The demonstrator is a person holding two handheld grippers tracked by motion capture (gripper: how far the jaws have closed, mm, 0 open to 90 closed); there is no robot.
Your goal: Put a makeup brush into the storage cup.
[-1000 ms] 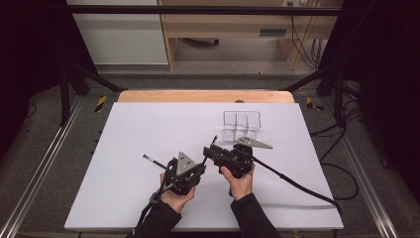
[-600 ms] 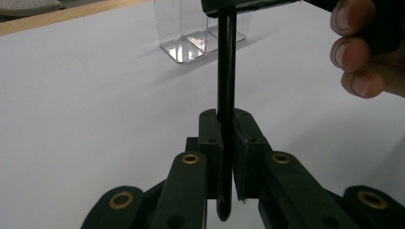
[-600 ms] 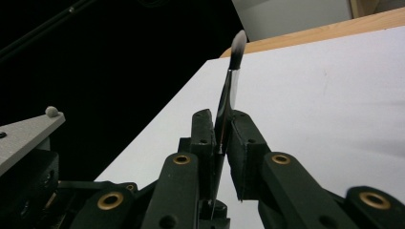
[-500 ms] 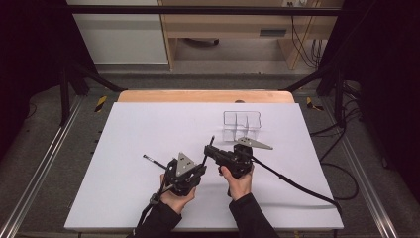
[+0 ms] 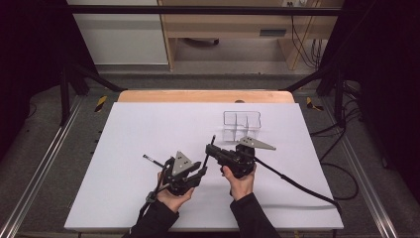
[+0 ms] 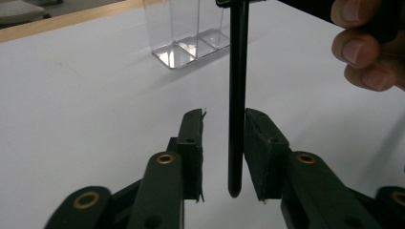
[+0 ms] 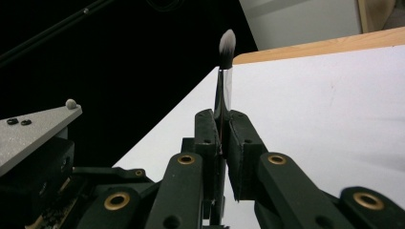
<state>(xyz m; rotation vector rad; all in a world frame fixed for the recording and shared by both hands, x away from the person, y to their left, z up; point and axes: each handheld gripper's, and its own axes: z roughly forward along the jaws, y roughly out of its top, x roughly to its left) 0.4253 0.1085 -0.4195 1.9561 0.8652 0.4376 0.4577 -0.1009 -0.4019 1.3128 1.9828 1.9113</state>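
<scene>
Black, slender and round in section, the brush [image 6: 236, 95] has a smooth glossy handle, a short silver metal ferrule and a soft tuft of bristles, dark at the base and pale at the tip. It is held above the matte white table [image 5: 148, 129], passing between the two grippers near the person's edge. The right gripper [image 7: 220, 138] is closed on the brush just below the ferrule, its flat black pads pressed against both sides, tuft pointing up past the jaws. The left gripper [image 6: 224, 152] has just been opening: the handle's rounded end stands between its pads, with a clear gap on one side and the other pad close beside it, so it does not clamp. Both grippers are matte black with brass-coloured pivot bushings and carry grey triangular metal plates. A clear plastic organiser [image 5: 241, 124] with upright dividers stands on the table beyond the right gripper. No legible writing or brand is visible on any item.
</scene>
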